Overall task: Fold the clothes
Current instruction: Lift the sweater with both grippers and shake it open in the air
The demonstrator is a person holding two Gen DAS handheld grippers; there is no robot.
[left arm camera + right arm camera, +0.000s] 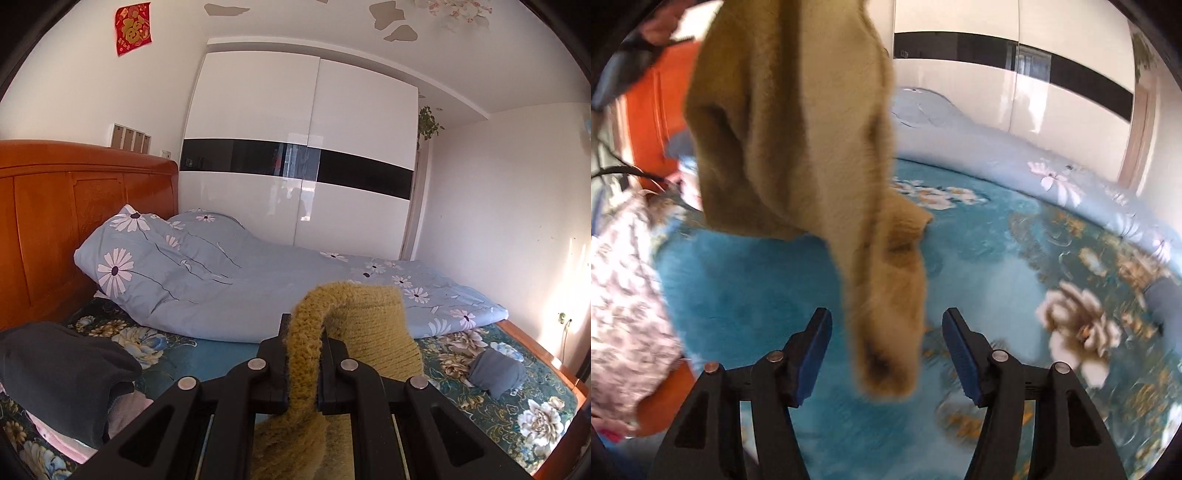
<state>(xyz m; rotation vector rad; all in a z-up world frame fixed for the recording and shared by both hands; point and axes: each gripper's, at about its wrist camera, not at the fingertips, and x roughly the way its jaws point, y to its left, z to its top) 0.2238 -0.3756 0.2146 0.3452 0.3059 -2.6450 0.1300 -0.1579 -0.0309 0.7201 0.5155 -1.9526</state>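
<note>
Left wrist view: left gripper [303, 354] clamped on a fuzzy edge of the mustard knit sweater [369, 325], held up above the bed [221, 350]. Soft, limp, fairly bulky knit by the look of it; likely to sag and stretch rather than slip. Best taken at a ribbed hem or cuff. Most of the garment cut off below the frame. Dark clothes pile [66, 373] at left, small grey bundle [496, 373] at right.

Right wrist view: right gripper [886, 350] spread wide, gripping nothing, with a dangling sleeve-like end of the sweater [798, 122] hanging between the jaws above the teal floral sheet [738, 295]. Heavily motion-blurred; whether cuff or corner, impossible to tell. Sweater top cut off.
</note>
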